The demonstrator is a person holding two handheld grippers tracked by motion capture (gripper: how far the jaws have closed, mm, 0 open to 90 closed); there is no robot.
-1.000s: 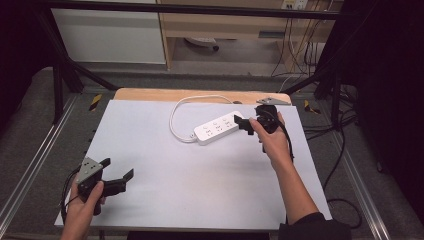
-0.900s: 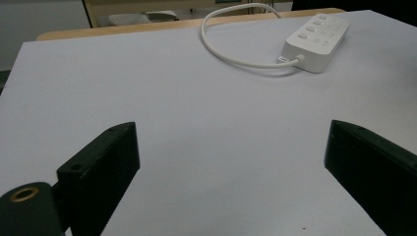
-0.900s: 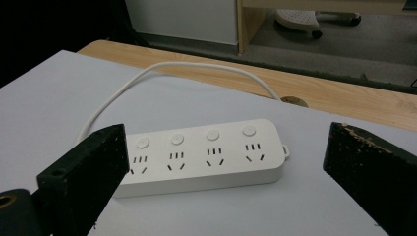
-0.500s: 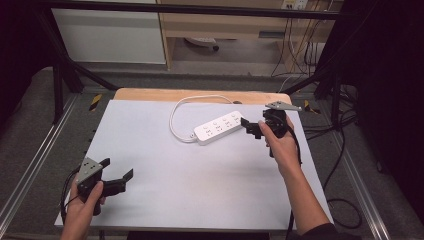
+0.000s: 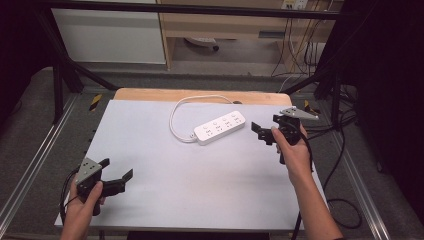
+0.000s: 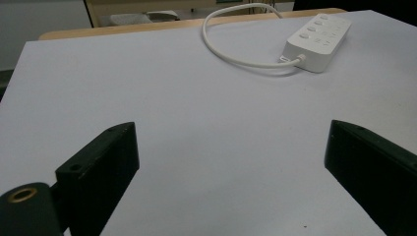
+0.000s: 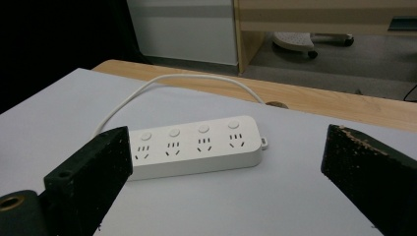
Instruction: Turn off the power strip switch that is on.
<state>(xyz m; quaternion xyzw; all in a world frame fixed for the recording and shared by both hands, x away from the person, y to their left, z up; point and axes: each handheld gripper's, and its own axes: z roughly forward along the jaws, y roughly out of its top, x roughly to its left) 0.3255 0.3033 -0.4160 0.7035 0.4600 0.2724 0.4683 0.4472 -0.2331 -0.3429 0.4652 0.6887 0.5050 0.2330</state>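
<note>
White plastic, the power strip [image 5: 220,127] lies flat at the far middle of the table [image 5: 200,190], sockets up. The right gripper [image 5: 264,134] is held spread just beside it, aimed for grasping; the left gripper [image 5: 116,176] is parked well apart, released.

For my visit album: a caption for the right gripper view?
Open hand-held gripper facing a white power strip.

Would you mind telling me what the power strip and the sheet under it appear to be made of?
The power strip looks like moulded white plastic with a smooth, slightly glossy finish and rounded edges. The sheet looks like matte pale grey paper or thin board, flat and without glare; I cannot tell which. A wooden tabletop shows grain beyond it.
</note>
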